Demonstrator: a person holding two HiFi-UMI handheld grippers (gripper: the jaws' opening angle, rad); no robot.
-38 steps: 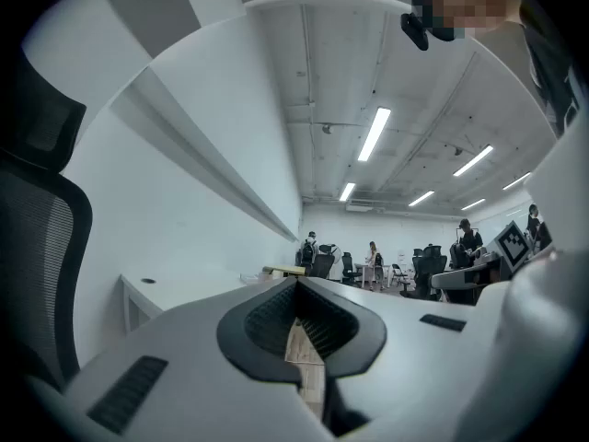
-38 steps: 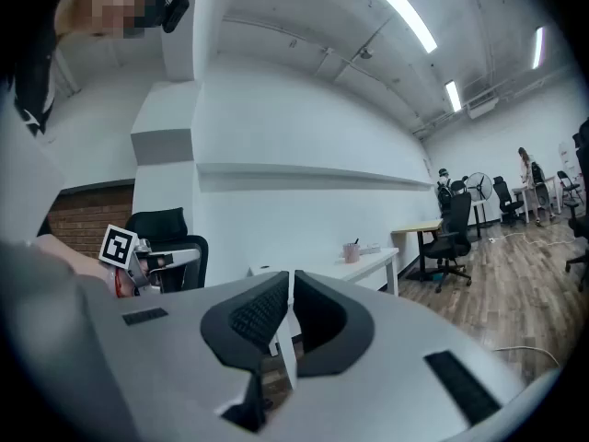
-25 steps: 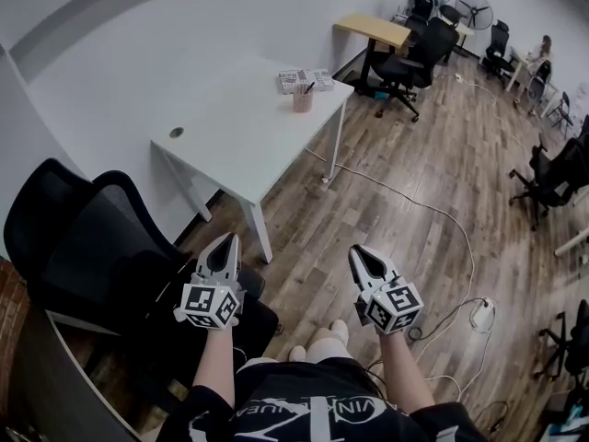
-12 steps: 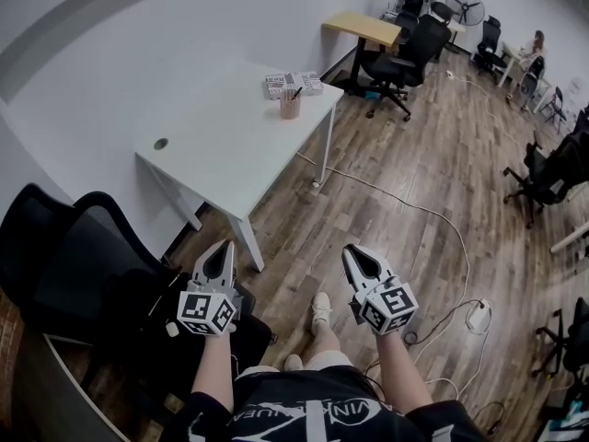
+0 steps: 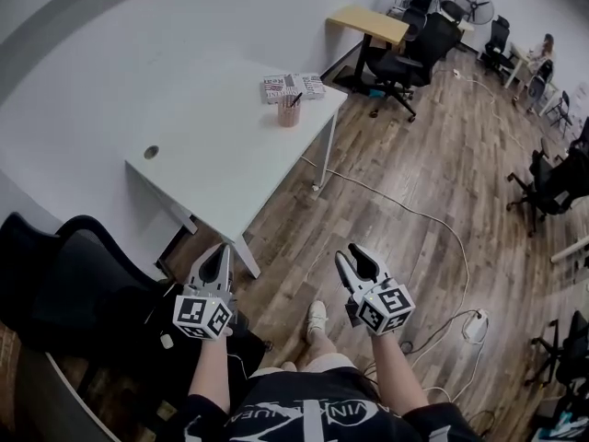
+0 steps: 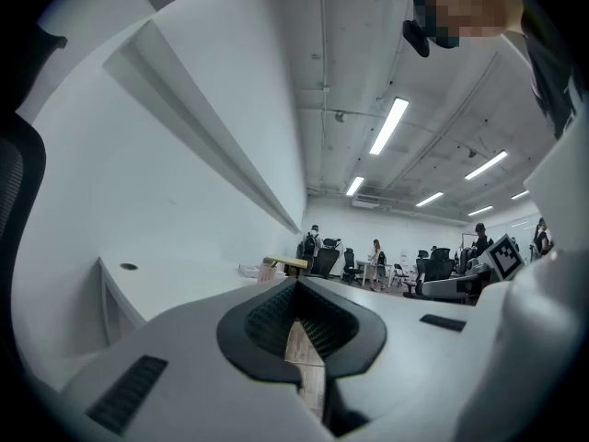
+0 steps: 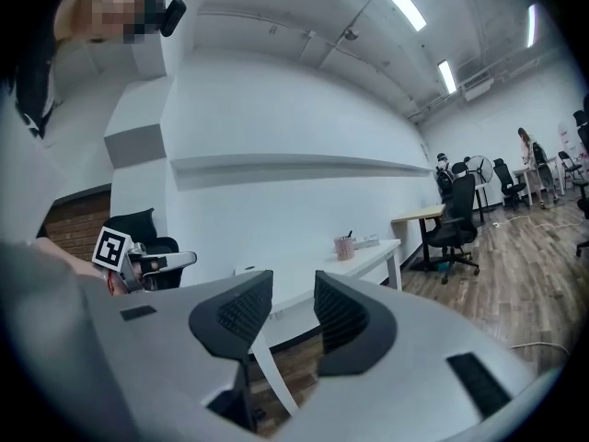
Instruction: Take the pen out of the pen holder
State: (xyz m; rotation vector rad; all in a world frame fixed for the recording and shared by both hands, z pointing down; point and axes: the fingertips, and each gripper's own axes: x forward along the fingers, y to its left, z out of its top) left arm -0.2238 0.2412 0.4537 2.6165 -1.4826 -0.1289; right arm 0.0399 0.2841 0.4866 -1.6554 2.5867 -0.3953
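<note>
A pink pen holder (image 5: pixel 289 111) with a dark pen (image 5: pixel 295 99) in it stands near the far end of the white table (image 5: pixel 221 159). It shows small and far off in the right gripper view as the pen holder (image 7: pixel 344 247). Both grippers are held level over the floor, well short of the table. My left gripper (image 5: pixel 222 250) is shut, its tips meeting with nothing between them (image 6: pixel 296 284). My right gripper (image 5: pixel 352 256) has just been opening; its jaws stand apart and hold nothing (image 7: pixel 293 288).
A striped box (image 5: pixel 293 86) lies behind the holder. A black office chair (image 5: pixel 74 284) stands close at my left. A white cable (image 5: pixel 414 215) runs across the wood floor to a power strip (image 5: pixel 476 325). A wooden desk (image 5: pixel 373 24) and more chairs (image 5: pixel 552 182) stand further off.
The table has come nearer as the person walks toward it, both grippers carried along. The right gripper's jaws, closed before, now stand apart. The left gripper stays shut.
</note>
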